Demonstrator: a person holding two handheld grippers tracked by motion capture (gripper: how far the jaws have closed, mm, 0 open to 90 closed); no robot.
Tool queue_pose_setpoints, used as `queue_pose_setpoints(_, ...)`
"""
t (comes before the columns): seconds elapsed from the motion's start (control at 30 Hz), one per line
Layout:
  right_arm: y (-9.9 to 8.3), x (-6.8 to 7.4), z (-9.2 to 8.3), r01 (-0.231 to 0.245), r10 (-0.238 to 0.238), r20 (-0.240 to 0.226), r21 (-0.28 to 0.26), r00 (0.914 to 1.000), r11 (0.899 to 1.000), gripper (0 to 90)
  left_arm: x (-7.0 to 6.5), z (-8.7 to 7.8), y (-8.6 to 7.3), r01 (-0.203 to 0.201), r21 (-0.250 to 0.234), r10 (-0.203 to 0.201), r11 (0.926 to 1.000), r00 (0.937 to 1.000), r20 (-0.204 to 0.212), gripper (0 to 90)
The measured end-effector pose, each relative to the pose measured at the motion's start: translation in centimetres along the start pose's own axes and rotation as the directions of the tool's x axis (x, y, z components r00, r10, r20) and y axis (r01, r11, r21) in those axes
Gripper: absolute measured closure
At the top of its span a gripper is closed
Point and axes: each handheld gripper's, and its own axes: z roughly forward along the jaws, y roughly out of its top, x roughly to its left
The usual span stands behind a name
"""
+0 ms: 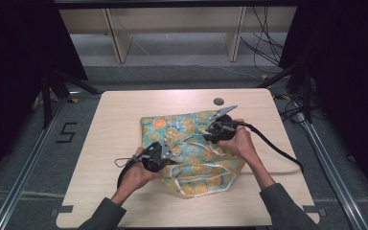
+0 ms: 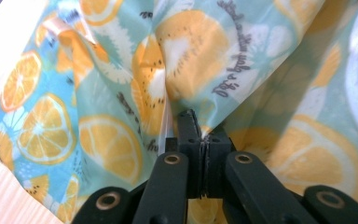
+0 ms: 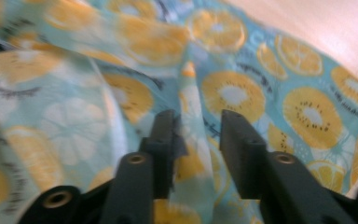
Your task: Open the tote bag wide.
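Two grippers on one fruit-print bag [image 1: 191, 148], lying crumpled mid-table [image 1: 124, 115], slightly toward my right side, white handles loose across its near part. I read the job as handling or folding this bag.

Left gripper [image 2: 199, 135]: jaws pressed together, clamped on a pinch of the bag's cloth; in the left gripper view the fabric tents up from the tips. In the high view it sits at the bag's near-left part [image 1: 160, 154].

Right gripper [image 3: 198, 135]: jaws apart, a raised fold of cloth standing in the gap, brushing one pad at most, not pressed. I call it no grip. In the high view it's at the bag's far-right part [image 1: 219, 130].

Risks as I judge them:
- Only the left side is anchored. If I lift or pull now, the bag swings or drags off one corner and bunches worse.
- The left pinch looks thin, near the tips; slick fabric could slide out under a tug.
- Right jaws closing on the fold could catch two layers, or miss if the fold flops sideways.
- Loose handles could snag on a jaw or a cable.
- The right gripper view is blurred, so I can't tell the fold's exact depth in the gap.
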Motion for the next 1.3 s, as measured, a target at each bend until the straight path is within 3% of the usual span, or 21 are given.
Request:
queue_pose_setpoints(0.03,0.0,0.2,-0.8,-0.011,0.011,-0.024,-0.012,0.9996,1.000,60.5,0.3,-0.4,0.1,0.027,-0.024,-0.027,0.9993,0.9995,0.016,88.9)
queue_pose_setpoints(0.13,-0.5,0.7,-2.6,0.029,-0.034,-0.055,-0.089,0.9979,0.996,56.6,1.3,-1.5,0.4,0.088,-0.079,-0.083,0.9930,0.9945,0.064,89.0)
queue_pose_setpoints(0.27,-1.7,1.5,-5.2,0.044,-0.051,-0.066,-0.090,0.9965,0.995,49.2,2.4,-2.9,0.7,0.110,-0.106,-0.102,0.9882,0.9920,0.074,89.1)
queue_pose_setpoints(0.37,-2.7,2.4,-6.4,0.050,-0.059,-0.104,-0.088,0.9928,0.995,43.5,2.9,-3.7,0.7,0.136,-0.129,-0.126,0.9823,0.9886,0.083,89.1)
queue_pose_setpoints(0.47,-3.7,2.9,-7.1,0.080,-0.083,-0.129,-0.032,0.9881,0.996,37.8,3.1,-4.0,0.6,0.155,-0.151,-0.143,0.9764,0.9858,0.088,89.1)
queue_pose_setpoints(0.5,-4.0,3.0,-6.6,0.078,-0.081,-0.117,-0.038,0.9897,0.996,36.3,3.2,-4.1,0.6,0.161,-0.154,-0.148,0.9749,0.9844,0.095,89.1)
queue_pose_setpoints(0.53,-4.3,2.9,-6.2,0.084,-0.084,-0.106,-0.001,0.9908,0.996,33.4,3.2,-4.1,0.6,0.176,-0.163,-0.161,0.9708,0.9814,0.105,89.1)
queue_pose_setpoints(0.6,-4.8,2.6,-4.8,0.080,-0.076,-0.092,0.049,0.9929,0.996,32.5,3.1,-4.1,0.6,0.176,-0.170,-0.161,0.9696,0.9819,0.099,89.0)
queue_pose_setpoints(0.67,-5.2,2.5,-3.6,0.086,-0.073,-0.113,0.115,0.9910,0.990,42.0,3.0,-4.2,0.5,0.183,-0.172,-0.163,0.9681,0.9792,0.121,89.0)
queue_pose_setpoints(0.73,-5.5,2.2,-2.6,0.175,-0.161,-0.124,0.111,0.9791,0.978,67.0,2.9,-4.4,0.4,0.185,-0.173,-0.163,0.9674,0.9773,0.135,89.0)
queue_pose_setpoints(0.8,-5.5,2.0,-2.5,0.223,-0.207,-0.126,0.127,0.9703,0.967,83.0,2.8,-4.8,0.2,0.197,-0.184,-0.170,0.9629,0.9733,0.154,89.0)
queue_pose_setpoints(0.83,-5.4,2.0,-2.5,0.208,-0.196,-0.119,0.103,0.9734,0.973,87.4,2.7,-5.1,0.2,0.200,-0.192,-0.171,0.9608,0.9720,0.162,89.1)
queue_pose_setpoints(0.93,-4.8,1.5,-3.8,0.175,-0.168,-0.117,0.050,0.9788,0.983,89.7,2.6,-6.3,0.1,0.195,-0.217,-0.160,0.9564,0.9721,0.172,89.2)
queue_pose_setpoints(1.0,-4.2,1.1,-4.7,0.163,-0.162,-0.113,-0.002,0.9803,0.987,89.8,2.7,-7.3,0.1,0.206,-0.243,-0.162,0.9477,0.9682,0.191,89.2)
queue_pose_setpoints(1.07,-3.4,0.5,-5.4,0.150,-0.153,-0.077,-0.047,0.9852,0.988,89.8,3.4,-7.9,0.3,0.208,-0.265,-0.166,0.9415,0.9711,0.172,89.3)
queue_pose_setpoints(1.13,-2.3,-0.3,-5.5,0.123,-0.126,-0.045,-0.077,0.9909,0.989,89.9,4.7,-7.7,0.6,0.241,-0.281,-0.202,0.9288,0.9660,0.161,89.3)
queue_pose_setpoints(1.17,-1.7,-0.9,-5.3,0.117,-0.119,-0.018,-0.098,0.9927,0.988,89.9,5.2,-7.6,0.7,0.256,-0.273,-0.220,0.9274,0.9633,0.154,89.3)
queue_pose_setpoints(1.2,-1.3,-1.2,-5.1,0.096,-0.097,-0.009,-0.097,0.9952,0.991,89.9,6.0,-7.2,0.8,0.253,-0.274,-0.220,0.9278,0.9644,0.147,89.4)
queue_pose_setpoints(1.23,-0.8,-1.8,-4.8,0.082,-0.083,-0.002,-0.106,0.9965,0.991,89.9,6.7,-6.6,1.0,0.285,-0.275,-0.255,0.9182,0.9566,0.141,89.3)
queue_pose_setpoints(1.27,-0.3,-2.1,-4.3,0.053,-0.052,0.007,-0.108,0.9986,0.993,90.0,7.4,-6.0,1.1,0.287,-0.266,-0.265,0.9202,0.9571,0.117,89.4)
queue_pose_setpoints(1.3,0.0,-2.5,-3.6,0.056,-0.051,0.039,-0.122,0.9979,0.991,89.9,8.1,-5.4,1.2,0.307,-0.254,-0.293,0.9171,0.9515,0.094,89.4)
